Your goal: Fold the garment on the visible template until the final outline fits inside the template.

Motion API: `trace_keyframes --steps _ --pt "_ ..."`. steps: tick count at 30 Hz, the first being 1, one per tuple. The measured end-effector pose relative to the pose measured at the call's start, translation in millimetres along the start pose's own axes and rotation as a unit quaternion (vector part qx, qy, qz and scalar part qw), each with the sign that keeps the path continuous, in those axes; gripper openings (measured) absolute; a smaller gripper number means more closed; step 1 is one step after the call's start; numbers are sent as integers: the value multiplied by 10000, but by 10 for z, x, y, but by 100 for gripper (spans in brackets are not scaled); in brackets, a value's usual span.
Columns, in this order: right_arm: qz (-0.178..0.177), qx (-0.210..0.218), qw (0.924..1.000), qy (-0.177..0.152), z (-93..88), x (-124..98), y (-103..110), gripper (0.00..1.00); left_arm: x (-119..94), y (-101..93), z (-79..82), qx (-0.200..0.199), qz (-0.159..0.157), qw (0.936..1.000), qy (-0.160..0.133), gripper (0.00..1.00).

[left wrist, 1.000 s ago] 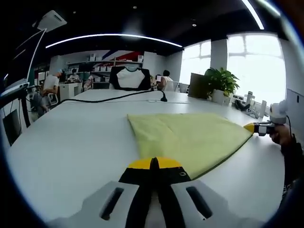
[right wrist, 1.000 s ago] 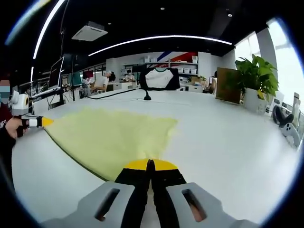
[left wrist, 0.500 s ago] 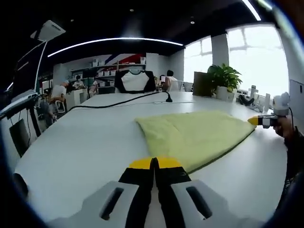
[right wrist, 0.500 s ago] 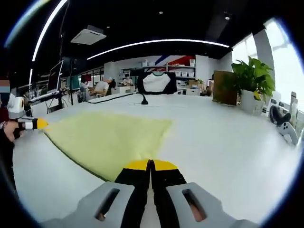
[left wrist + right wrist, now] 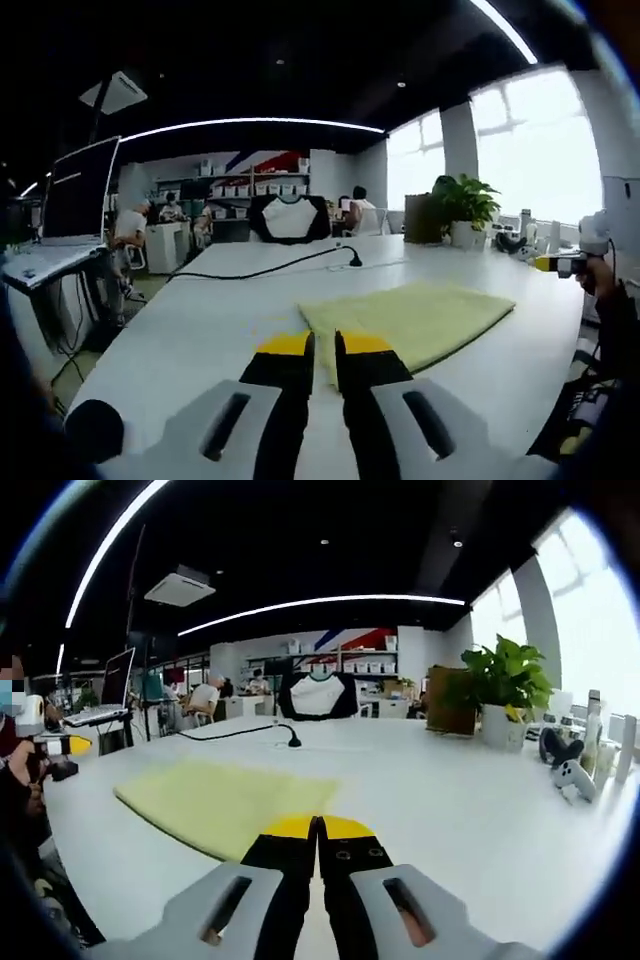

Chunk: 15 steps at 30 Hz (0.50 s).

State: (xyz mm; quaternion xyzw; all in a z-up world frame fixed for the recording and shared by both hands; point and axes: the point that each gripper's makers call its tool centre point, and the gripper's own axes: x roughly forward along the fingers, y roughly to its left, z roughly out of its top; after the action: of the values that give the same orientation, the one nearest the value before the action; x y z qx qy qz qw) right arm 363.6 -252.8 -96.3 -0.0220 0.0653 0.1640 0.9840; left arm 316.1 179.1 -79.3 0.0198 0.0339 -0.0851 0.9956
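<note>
Yellow-green folded fabric garment (image 5: pixel 415 318), lying flat on the broad white surface (image 5: pixel 190 330) as a compact, roughly rectangular pad; in the right gripper view the same garment (image 5: pixel 225 802) spreads to the left of that tool's tips, its near edge just ahead of them. No template outline can be made out on the surface in either view, so whether the folded outline fits inside it cannot be told. By the neat, layered shape and the lack of any loose sleeve or hem, the folding appears largely done; what seems left is at most a check of fit.

Left tool (image 5: pixel 323 345): yellow-tipped black jaws slightly parted with a narrow gap, nothing between them, the garment's near corner just beyond the tips. Right tool (image 5: pixel 317 827): jaws closed together, holding nothing, raised above the surface.

Background: a potted green plant (image 5: pixel 505 685) stands on the far right of the surface, and a black cable (image 5: pixel 265 268) runs across its far part, well apart from the garment.
</note>
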Motion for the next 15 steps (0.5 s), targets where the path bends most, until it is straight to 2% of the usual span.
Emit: trace_keyframes --steps 1,3,6,8,9,11,13,15 --pt "-23 -32 10000 -23 16 -59 -17 0 -42 -16 88 -139 -74 9997 -159 15" --pt "-107 -106 9999 -70 49 -190 -69 0 -106 -14 167 -232 -100 9994 -248 19" --pt "-408 -79 9990 -164 108 -325 -188 3 -210 12 253 -172 37 9996 -239 24" --pt "-469 -109 9987 -190 161 -371 -215 7 -259 -12 275 -113 -14 9998 -182 32" --pt "-485 -169 9983 -282 209 -398 -214 7 -276 -23 303 -108 -51 9997 -235 37" --pt "-556 -254 9977 -295 245 -435 -219 11 -308 -14 392 -137 -36 9991 -395 57" --pt "-614 -340 9972 -255 255 -464 -226 18 -322 43 446 -136 137 9990 -409 80" --pt "-662 -388 9967 -267 280 -488 -234 22 -346 84 460 -183 300 9988 -344 94"
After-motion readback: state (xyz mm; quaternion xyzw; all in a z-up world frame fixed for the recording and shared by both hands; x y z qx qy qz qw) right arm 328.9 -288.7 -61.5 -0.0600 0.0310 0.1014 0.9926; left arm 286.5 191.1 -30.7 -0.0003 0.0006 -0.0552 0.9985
